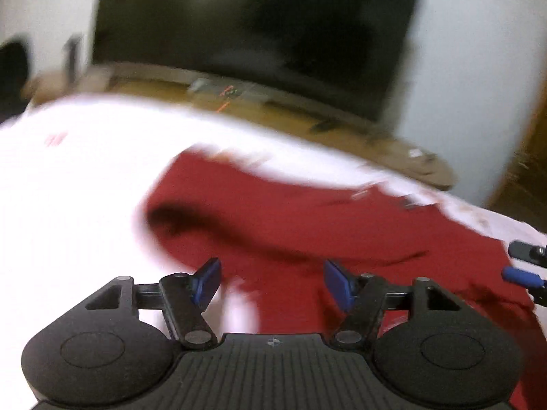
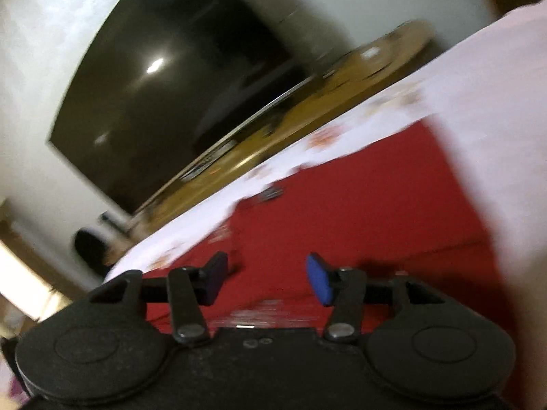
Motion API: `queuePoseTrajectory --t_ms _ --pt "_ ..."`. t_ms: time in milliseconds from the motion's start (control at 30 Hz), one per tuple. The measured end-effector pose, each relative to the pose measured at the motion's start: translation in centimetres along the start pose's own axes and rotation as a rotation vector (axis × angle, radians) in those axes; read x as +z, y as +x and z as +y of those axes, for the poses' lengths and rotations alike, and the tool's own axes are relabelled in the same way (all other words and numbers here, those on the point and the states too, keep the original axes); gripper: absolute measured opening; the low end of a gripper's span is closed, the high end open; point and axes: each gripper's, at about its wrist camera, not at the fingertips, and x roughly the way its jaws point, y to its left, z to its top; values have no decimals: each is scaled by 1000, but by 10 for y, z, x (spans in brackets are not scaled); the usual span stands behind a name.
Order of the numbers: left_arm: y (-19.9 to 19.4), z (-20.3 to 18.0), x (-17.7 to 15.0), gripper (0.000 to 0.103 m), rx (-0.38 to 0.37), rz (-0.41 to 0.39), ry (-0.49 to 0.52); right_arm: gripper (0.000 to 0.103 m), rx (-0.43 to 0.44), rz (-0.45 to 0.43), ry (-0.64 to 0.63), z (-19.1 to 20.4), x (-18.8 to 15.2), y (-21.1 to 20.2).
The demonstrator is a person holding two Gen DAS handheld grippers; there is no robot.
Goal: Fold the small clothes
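A red cloth garment (image 1: 307, 218) is seen spread on a white bedsheet with small orange flower prints (image 1: 85, 177), with a raised fold along its left part in the left wrist view. The left gripper (image 1: 271, 282), with blue-padded black fingers, is held above the near edge of the garment with its jaws standing wide apart and nothing clamped between them. The right gripper (image 2: 268, 280) is likewise held over the red cloth with its jaws parted and nothing caught between the pads, while a large dark television screen (image 2: 171, 102) on a wooden cabinet (image 2: 307, 102) is seen beyond the bed.
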Motion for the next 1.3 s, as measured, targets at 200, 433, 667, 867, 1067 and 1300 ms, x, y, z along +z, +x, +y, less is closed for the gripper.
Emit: queuePoseTrajectory --t_ms 200,433,667,867,1067,1300 --pt "26 33 7 66 -2 45 -31 41 30 137 37 33 -8 91" --pt "36 26 -3 66 18 48 38 6 -26 163 16 48 -10 129" --pt "34 14 -3 66 61 43 125 6 -83 -16 -140 56 6 71" --pt "34 27 5 34 46 45 60 6 -204 -82 -203 19 24 15" --pt "35 23 5 34 58 56 91 5 -251 -51 -169 -13 23 12" --pt "30 21 6 33 30 60 60 6 -235 -71 -239 -1 30 14"
